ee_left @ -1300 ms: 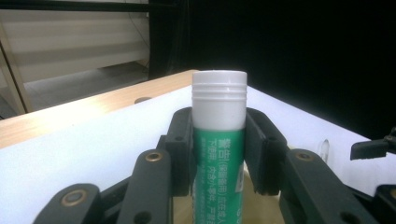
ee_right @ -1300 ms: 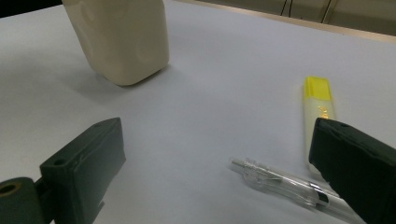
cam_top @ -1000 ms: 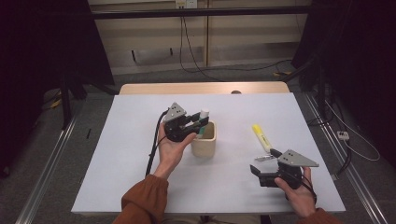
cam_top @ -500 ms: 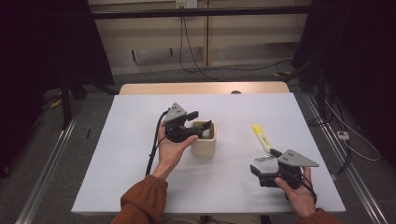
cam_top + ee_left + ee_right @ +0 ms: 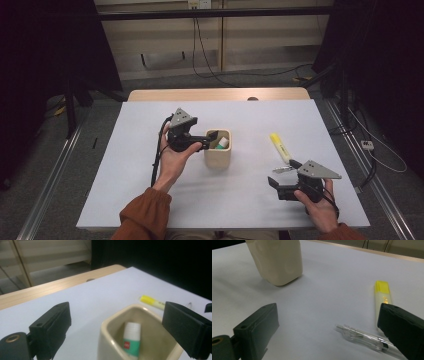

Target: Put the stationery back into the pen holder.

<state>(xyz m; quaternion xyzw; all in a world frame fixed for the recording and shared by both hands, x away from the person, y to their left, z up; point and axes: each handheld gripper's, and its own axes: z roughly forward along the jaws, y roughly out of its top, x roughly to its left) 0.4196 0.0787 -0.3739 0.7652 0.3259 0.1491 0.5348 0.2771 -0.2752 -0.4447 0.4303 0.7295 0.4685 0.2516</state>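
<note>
Left gripper let go over the beige cup, glue stick inside

And there it was: the left gripper (image 5: 207, 138) hung at the rim of the beige cup (image 5: 217, 156) near the middle of the white table (image 5: 150, 200), its jaws having just been opening and now spread wide with nothing between the pads. In the left gripper view the glue stick (image 5: 131, 339) (white cap, green label) leaned inside the cup, cap upward, clear of both jaws. Over at the near right, the right gripper (image 5: 274, 183) sat low by the table, jaws wide apart and empty. Just beside it lay a clear pen (image 5: 364, 339), and past that the yellow highlighter (image 5: 382, 299), flat on the table and well apart from the cup, untouched by either gripper
</note>
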